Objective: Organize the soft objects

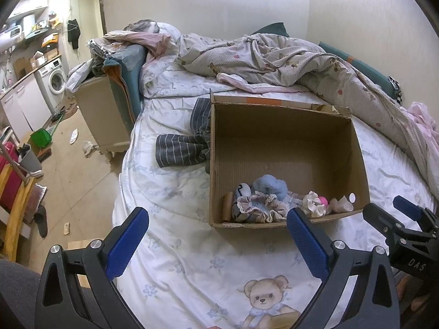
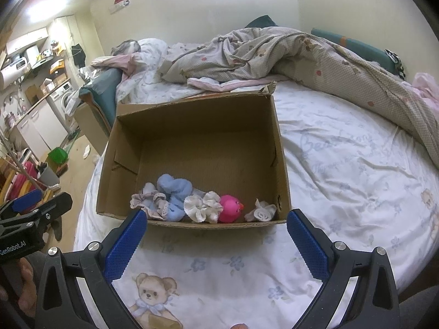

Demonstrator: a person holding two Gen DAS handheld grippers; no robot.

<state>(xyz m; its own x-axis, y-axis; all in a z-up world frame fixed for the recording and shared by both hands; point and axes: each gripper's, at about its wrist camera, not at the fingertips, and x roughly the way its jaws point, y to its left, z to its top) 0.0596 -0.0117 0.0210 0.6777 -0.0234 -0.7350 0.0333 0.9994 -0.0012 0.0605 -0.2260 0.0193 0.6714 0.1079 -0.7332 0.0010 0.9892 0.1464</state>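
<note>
An open cardboard box (image 1: 274, 142) (image 2: 197, 126) stands on the bed. Along its near wall lie several soft things: a blue plush (image 1: 270, 185) (image 2: 175, 189), a frilly scrunchie (image 1: 258, 208) (image 2: 148, 200), a white frilly scrunchie (image 1: 312, 204) (image 2: 203, 207), a pink round toy (image 2: 230, 208) (image 1: 404, 200) and a small white cloth flower (image 2: 260, 211). My left gripper (image 1: 216, 227) is open and empty, just short of the box's near left corner. My right gripper (image 2: 216, 229) is open and empty, centred before the box's near wall.
A grey striped garment (image 1: 186, 142) lies on the sheet left of the box. A rumpled duvet (image 1: 274, 60) (image 2: 288, 54) covers the far side of the bed. Left of the bed is a floor (image 1: 71, 181) with litter, a nightstand (image 1: 104, 115) and a washing machine (image 1: 55, 82).
</note>
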